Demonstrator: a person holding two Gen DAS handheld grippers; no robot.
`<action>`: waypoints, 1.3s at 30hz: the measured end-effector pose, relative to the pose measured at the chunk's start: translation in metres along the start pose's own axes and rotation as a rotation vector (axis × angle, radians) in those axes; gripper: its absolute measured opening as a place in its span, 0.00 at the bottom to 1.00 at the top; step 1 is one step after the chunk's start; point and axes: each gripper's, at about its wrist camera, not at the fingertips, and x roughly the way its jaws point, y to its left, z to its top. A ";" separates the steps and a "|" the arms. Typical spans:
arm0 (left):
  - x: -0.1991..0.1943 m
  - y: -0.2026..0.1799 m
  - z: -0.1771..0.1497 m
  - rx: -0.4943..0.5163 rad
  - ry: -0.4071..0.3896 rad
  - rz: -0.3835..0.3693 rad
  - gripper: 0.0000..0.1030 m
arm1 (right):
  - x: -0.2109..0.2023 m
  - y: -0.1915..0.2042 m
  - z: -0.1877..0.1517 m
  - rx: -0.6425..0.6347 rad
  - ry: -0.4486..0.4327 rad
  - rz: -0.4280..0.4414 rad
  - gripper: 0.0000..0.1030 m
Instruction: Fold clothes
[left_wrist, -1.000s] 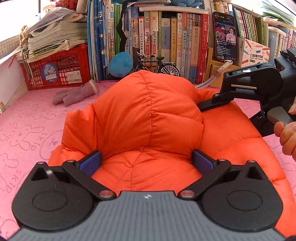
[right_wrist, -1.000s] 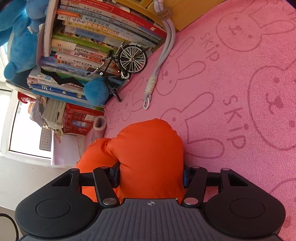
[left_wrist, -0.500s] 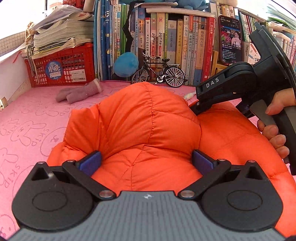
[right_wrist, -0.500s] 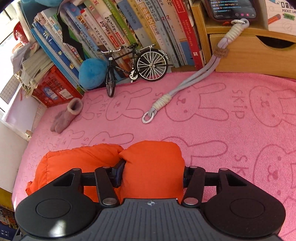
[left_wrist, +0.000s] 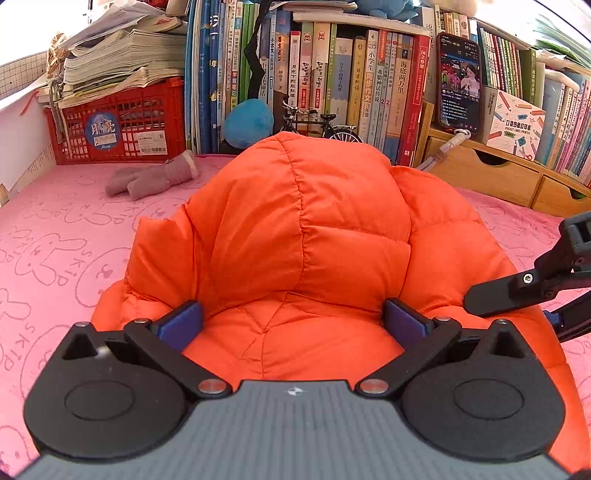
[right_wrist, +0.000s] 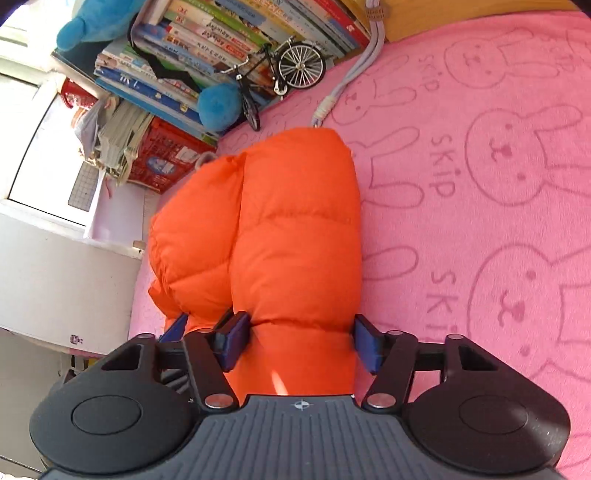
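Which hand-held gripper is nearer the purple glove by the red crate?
Left. The left hand-held gripper grips the orange jacket on the purple glove side; the right hand-held gripper holds the jacket's far side.

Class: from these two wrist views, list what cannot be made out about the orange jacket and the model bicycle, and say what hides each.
- Jacket type, sleeves, zip: both views, bunched into puffy folds.
- Jacket's near edge: left view, under the left gripper; right view, under the right gripper.
- Bicycle lower half: left view, behind the jacket.
- Person's hands: outside both views.
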 end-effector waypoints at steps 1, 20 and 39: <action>0.000 0.000 0.000 0.000 -0.001 -0.001 1.00 | 0.002 0.000 -0.008 0.017 -0.017 -0.009 0.52; 0.001 -0.001 -0.003 -0.004 -0.028 0.014 1.00 | 0.070 0.004 0.093 0.062 -0.206 -0.064 0.41; 0.001 0.001 -0.003 -0.015 -0.035 0.018 1.00 | 0.028 0.004 0.018 0.025 -0.117 -0.051 0.52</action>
